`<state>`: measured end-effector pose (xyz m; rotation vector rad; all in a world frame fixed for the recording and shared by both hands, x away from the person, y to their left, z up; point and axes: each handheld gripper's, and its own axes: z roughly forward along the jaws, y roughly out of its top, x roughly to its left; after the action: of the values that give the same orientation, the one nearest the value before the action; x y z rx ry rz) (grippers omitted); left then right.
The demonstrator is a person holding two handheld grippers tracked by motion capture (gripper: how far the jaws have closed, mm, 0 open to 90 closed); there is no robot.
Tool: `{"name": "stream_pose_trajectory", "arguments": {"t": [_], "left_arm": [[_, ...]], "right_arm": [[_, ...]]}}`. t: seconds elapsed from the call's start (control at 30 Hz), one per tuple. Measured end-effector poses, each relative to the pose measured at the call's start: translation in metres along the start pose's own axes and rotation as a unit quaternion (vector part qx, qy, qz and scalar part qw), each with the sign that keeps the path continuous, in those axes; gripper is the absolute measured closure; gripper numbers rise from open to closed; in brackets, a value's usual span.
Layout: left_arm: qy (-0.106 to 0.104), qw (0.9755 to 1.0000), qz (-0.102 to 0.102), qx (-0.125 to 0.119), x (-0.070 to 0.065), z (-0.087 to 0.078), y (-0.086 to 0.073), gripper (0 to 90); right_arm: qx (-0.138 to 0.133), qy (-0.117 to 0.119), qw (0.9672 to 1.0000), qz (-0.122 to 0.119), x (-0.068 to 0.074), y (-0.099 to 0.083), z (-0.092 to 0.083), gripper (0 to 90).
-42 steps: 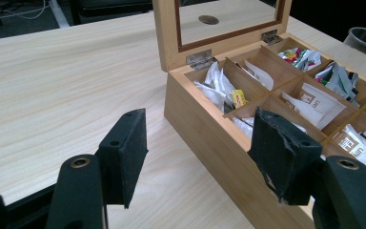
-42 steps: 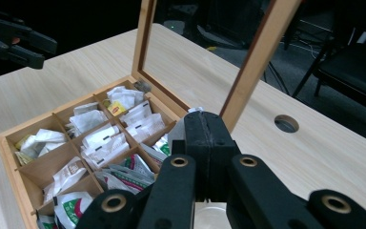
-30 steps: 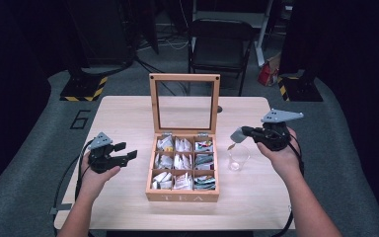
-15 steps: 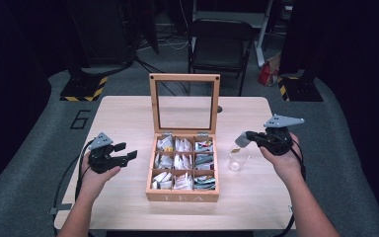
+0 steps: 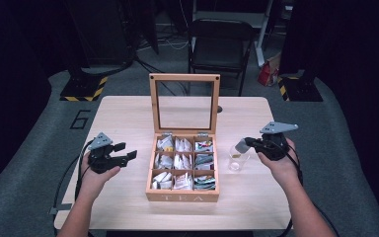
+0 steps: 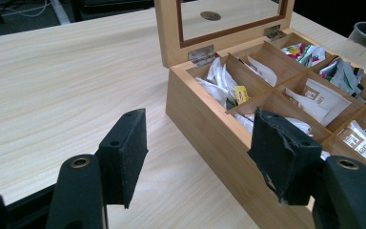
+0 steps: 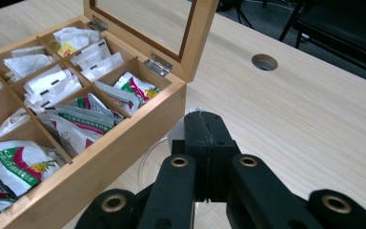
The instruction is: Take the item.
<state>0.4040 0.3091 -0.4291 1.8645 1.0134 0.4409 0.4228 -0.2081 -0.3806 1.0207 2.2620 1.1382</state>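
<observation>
A pale wooden table [image 5: 128,118] carries an open bamboo tea box [image 5: 182,190] at its centre, the glass-paned lid [image 5: 184,103] standing upright at the far edge and the word TEA on the near wall. Nine compartments inside hold paper tea sachets [image 5: 176,160], white ones on the person's left and in the middle, green-and-red printed ones [image 7: 14,164] along the right column. The left gripper [image 5: 123,155] hovers low beside the box's left wall, well apart from it in the high view, with its black padded jaws spread and nothing between them; its own view looks past them at the box's near corner [image 6: 169,71]. The right gripper [image 5: 244,144] sits on the other side, jaws pressed flat together, pinching a small silvery tag or packet whose nature cannot be told. It is poised directly above a small clear glass cup [image 5: 238,159] that stands on the table just right of the box, a faint amber trace inside.
</observation>
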Motion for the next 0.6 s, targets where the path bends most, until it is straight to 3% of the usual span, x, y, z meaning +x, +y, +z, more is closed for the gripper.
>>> {"name": "stream_pose_trajectory", "arguments": {"t": [0.6], "left_arm": [[0.002,1.0000,0.001,0.000,-0.001,0.000,0.000,37.1]], "right_arm": [[0.032,-0.001,0.9994,-0.009,0.007,-0.015,0.023,90.0]]}}
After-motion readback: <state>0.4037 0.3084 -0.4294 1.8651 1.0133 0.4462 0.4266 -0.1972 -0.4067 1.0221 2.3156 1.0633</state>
